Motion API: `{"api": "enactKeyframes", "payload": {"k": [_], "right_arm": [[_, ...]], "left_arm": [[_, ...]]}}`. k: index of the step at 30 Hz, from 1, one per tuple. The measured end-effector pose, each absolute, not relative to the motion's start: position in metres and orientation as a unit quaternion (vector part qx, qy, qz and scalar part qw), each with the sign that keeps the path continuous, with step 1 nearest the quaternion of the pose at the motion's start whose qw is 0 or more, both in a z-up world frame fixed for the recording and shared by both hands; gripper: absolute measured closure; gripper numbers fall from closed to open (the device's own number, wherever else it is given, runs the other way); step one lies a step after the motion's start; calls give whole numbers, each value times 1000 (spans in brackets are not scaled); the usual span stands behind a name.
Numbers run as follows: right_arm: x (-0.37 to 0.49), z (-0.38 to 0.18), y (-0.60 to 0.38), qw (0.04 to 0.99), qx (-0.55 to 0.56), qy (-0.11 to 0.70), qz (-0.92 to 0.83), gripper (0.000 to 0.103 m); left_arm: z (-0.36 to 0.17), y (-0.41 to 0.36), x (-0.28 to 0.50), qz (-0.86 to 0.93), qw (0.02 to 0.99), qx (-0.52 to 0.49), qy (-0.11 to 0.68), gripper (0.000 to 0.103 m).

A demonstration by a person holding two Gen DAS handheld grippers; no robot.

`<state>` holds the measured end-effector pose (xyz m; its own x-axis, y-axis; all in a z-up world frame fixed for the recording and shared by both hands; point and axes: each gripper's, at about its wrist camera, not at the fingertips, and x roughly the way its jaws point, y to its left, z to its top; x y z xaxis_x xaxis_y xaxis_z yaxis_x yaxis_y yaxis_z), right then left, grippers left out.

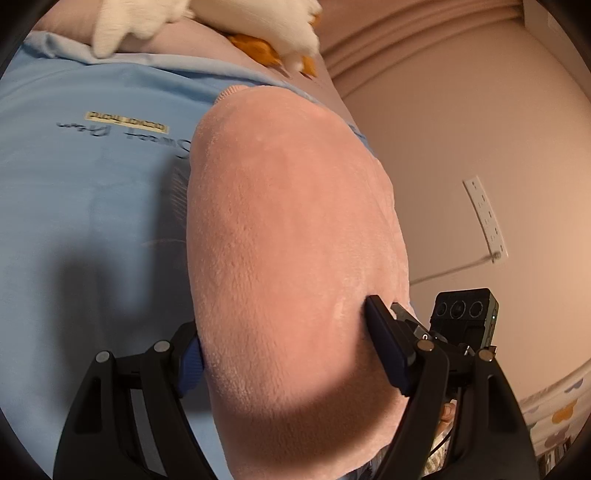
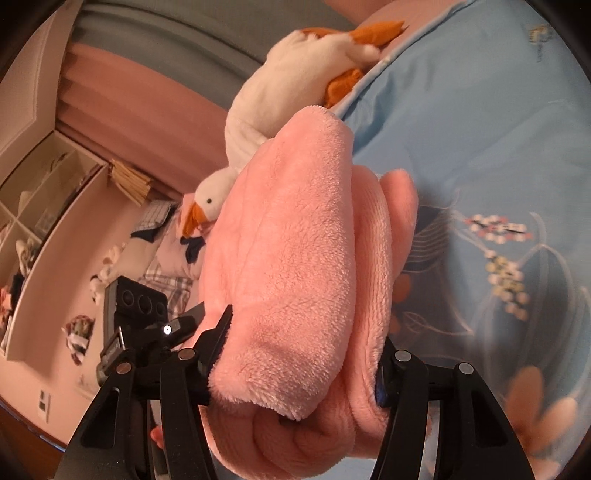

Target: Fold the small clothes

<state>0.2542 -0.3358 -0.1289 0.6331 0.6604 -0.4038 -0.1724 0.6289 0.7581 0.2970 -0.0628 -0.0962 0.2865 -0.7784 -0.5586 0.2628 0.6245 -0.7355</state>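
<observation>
A pink fleece garment [image 1: 291, 229] is bundled in thick folds above the blue bedspread [image 1: 85, 206]. My left gripper [image 1: 284, 343] has its fingers pressed against both sides of the bundle, shut on it. In the right wrist view the same pink garment [image 2: 295, 258] fills the middle, folded in several layers. My right gripper [image 2: 306, 354] grips it from both sides, shut on it. The other gripper's camera block [image 2: 138, 302] shows at the left of that view, close beside the bundle.
A white plush goose [image 2: 295, 85] with orange feet lies on the bed's far edge, also in the left wrist view [image 1: 236, 22]. The flowered blue bedspread [image 2: 498, 184] lies under the garment. A wall socket strip [image 1: 485, 218] and a white shelf unit [image 2: 40, 206] stand beyond the bed.
</observation>
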Motion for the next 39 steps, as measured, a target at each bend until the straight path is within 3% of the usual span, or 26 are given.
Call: {"api": "enactKeyframes", "payload": {"k": [12,24,27,33,39], "right_arm": [[223,-131,-385,849,366,321,203,42],[212,-167,-414,831,403,347,161,40],[213,-173,-417,828,409,350,158,39],[210,-164,-418,835,393,364,129,25],[191,-133,-405,883,288,363,73,20]], "left_arm": [[-98,-136,278,-386,743,-218,501,25],[-137,-181,277,-384,727,-184,539,25],[-140,-183,276,-384,730,-177,538,23],[-125,-193,271,-361,760,-126,526,17],[-97,-201,247,-322,819,-11,475,18]]}}
